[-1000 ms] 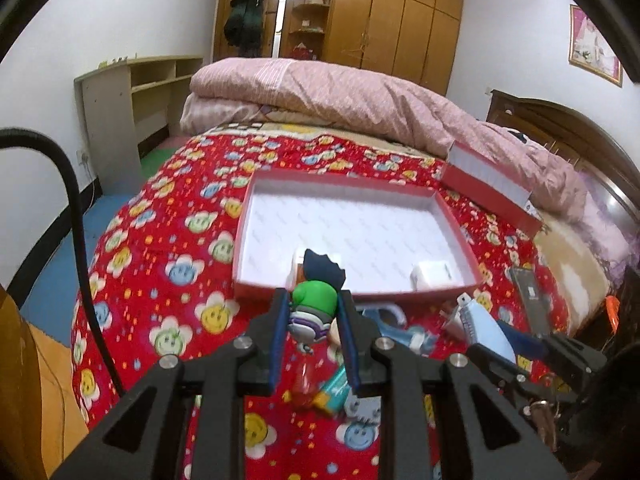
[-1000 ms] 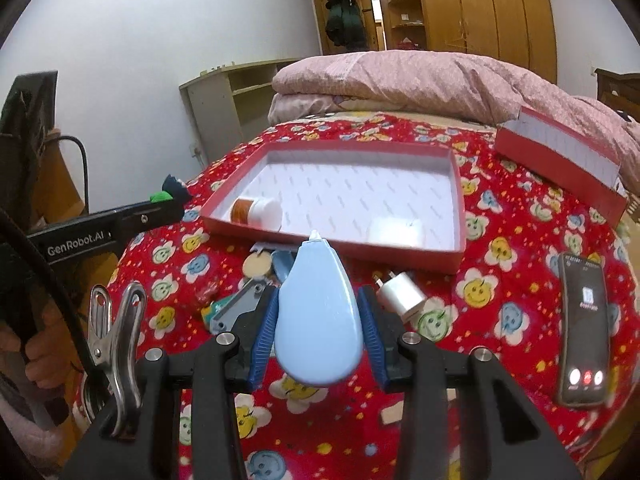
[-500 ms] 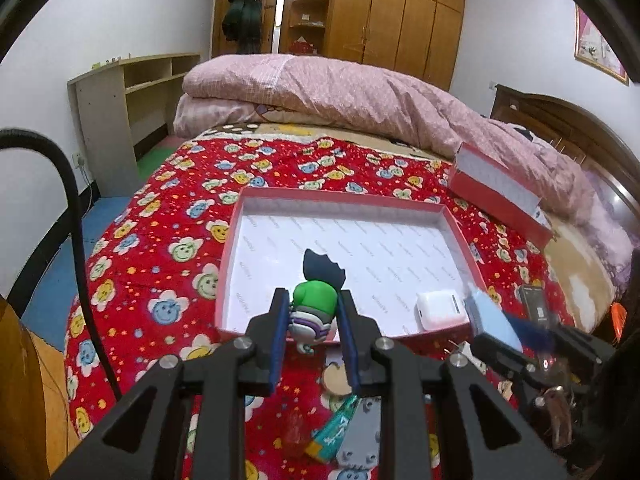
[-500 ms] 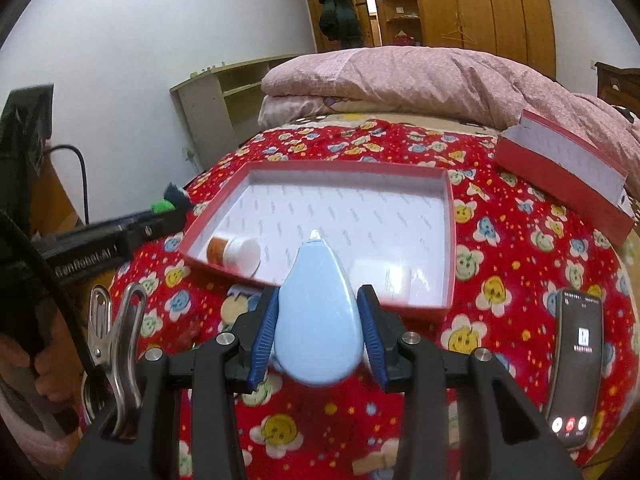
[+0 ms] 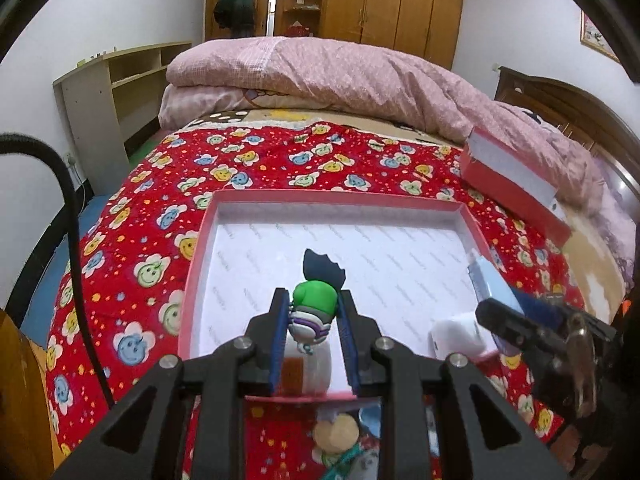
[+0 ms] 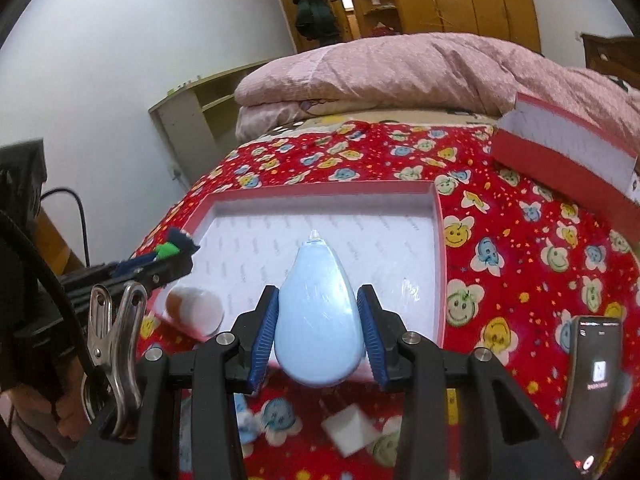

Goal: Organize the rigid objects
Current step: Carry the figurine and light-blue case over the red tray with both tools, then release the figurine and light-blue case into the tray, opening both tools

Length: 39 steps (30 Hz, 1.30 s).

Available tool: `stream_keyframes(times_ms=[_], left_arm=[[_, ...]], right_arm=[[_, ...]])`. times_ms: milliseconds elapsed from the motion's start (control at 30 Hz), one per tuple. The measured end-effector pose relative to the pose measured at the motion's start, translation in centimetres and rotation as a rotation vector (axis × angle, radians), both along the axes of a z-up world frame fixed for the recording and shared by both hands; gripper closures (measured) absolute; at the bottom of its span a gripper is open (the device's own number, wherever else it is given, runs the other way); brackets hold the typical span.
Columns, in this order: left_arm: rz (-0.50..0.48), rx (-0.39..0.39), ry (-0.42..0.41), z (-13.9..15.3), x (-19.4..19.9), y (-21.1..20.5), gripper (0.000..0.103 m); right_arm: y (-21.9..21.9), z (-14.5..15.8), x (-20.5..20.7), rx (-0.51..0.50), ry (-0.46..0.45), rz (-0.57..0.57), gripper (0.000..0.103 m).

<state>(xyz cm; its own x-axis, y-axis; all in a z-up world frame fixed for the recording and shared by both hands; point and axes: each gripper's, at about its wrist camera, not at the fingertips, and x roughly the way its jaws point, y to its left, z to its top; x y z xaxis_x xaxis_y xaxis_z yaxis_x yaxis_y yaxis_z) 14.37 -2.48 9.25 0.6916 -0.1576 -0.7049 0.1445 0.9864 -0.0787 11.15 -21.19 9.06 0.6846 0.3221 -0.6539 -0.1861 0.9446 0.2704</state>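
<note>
My left gripper (image 5: 314,322) pinches green toy figure (image 5: 314,308) between blue pads, head past fingertips, above red tray (image 5: 200,248). My right gripper (image 6: 318,334) clamps pale blue teardrop case (image 6: 316,320), tip forward over tray's near edge.

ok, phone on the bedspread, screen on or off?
On. In the right wrist view the phone lies face up on the red bedspread, screen lit with small icons; what they say is too small to read.

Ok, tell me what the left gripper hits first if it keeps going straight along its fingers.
Probably the white floor of the red tray; the left gripper, holding the green figurine, points down into it, though depth is uncertain.
</note>
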Motion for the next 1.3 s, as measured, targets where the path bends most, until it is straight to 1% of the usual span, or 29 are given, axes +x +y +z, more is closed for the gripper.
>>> stream_keyframes(times_ms=[333, 433, 533, 633, 700, 800, 900, 1067, 1300], left_arm=[[0.006, 0.036, 0.040, -2.1, 3.9, -1.1, 0.078], [0.013, 0.044, 0.046, -2.8, 4.7, -1.2, 0.078], [0.017, 0.049, 0.065, -3.8, 5.5, -1.2, 0.078], [0.025, 0.052, 0.072, -4.4, 6.1, -1.1, 0.078], [0.024, 0.054, 0.078, -4.8, 6.5, -1.1, 0.078], [0.024, 0.078, 0.059, -4.9, 6.8, -1.4, 0.078], [0.025, 0.082, 0.052, -4.9, 7.1, -1.6, 0.078], [0.027, 0.100, 0.030, -5.0, 7.0, -2.0, 0.078], [0.027, 0.104, 0.028, -5.1, 7.0, -2.0, 0.077]], right_arm=[[-0.5, -1.6, 4.3, -0.027, 0.010, -0.063, 0.062], [-0.7, -2.3, 5.2, -0.020, 0.018, -0.074, 0.062], [-0.6, -3.2, 5.8, -0.037, 0.031, -0.079, 0.062], [-0.6, -4.0, 6.1, -0.052, 0.047, -0.086, 0.062], [-0.4, -4.0, 6.0, -0.073, 0.032, -0.085, 0.062], [-0.2, -4.1, 6.1, -0.085, 0.023, -0.081, 0.062], [0.0, -4.2, 6.2, -0.097, 0.018, -0.078, 0.062], [0.0, -4.3, 6.2, -0.098, 0.013, -0.085, 0.062], [0.1, -4.3, 6.2, -0.098, 0.012, -0.086, 0.062]])
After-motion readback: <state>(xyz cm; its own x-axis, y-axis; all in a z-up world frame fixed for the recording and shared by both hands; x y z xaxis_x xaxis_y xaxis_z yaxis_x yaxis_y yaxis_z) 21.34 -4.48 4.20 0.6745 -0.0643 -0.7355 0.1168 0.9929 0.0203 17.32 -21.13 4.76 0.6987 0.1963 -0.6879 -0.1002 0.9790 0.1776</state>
